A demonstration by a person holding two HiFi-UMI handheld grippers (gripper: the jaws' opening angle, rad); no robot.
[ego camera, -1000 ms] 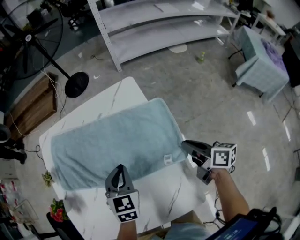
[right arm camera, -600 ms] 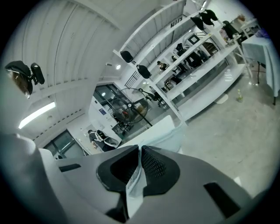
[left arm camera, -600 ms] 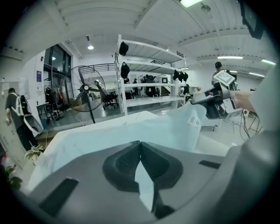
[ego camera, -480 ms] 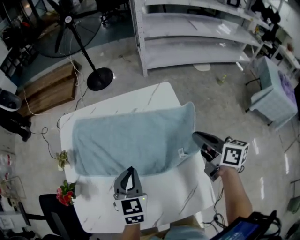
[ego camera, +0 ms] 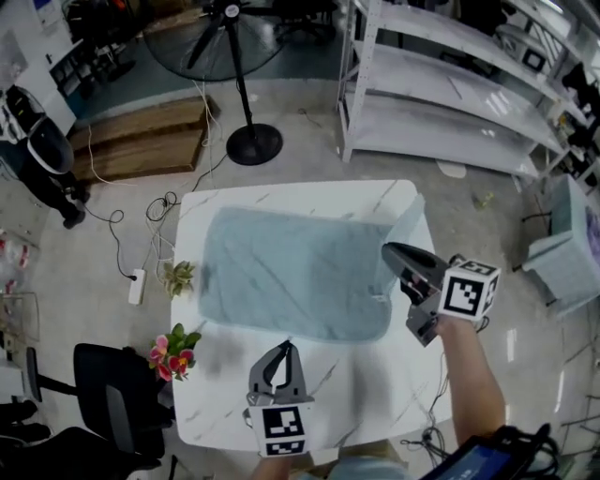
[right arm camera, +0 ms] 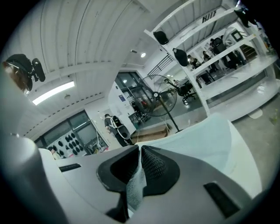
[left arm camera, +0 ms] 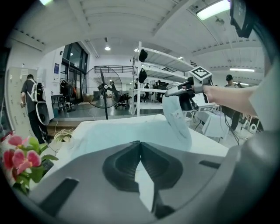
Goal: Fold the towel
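Observation:
A light blue towel (ego camera: 291,267) lies spread across the white marble table (ego camera: 375,394). My right gripper (ego camera: 386,249) is shut on the towel's near right corner and holds it above the table, so the right edge hangs up in a fold (left arm camera: 177,116). A strip of towel cloth (right arm camera: 135,183) is pinched between its pads. My left gripper (ego camera: 283,345) hovers over bare table in front of the towel's near edge, shut with nothing in it. In the left gripper view the right gripper (left arm camera: 173,92) shows ahead with the raised corner.
A standing fan (ego camera: 225,28) and metal shelves (ego camera: 450,84) stand beyond the table. Pink flowers (ego camera: 169,347), a small plant (ego camera: 178,277) and a black chair (ego camera: 108,394) sit at the table's left side. A person (ego camera: 42,150) stands at far left beside a wooden pallet (ego camera: 141,136).
My right gripper has risen with the towel's near right corner, lifting that edge off the table. My left gripper has shifted along the table's front, still shut and empty.

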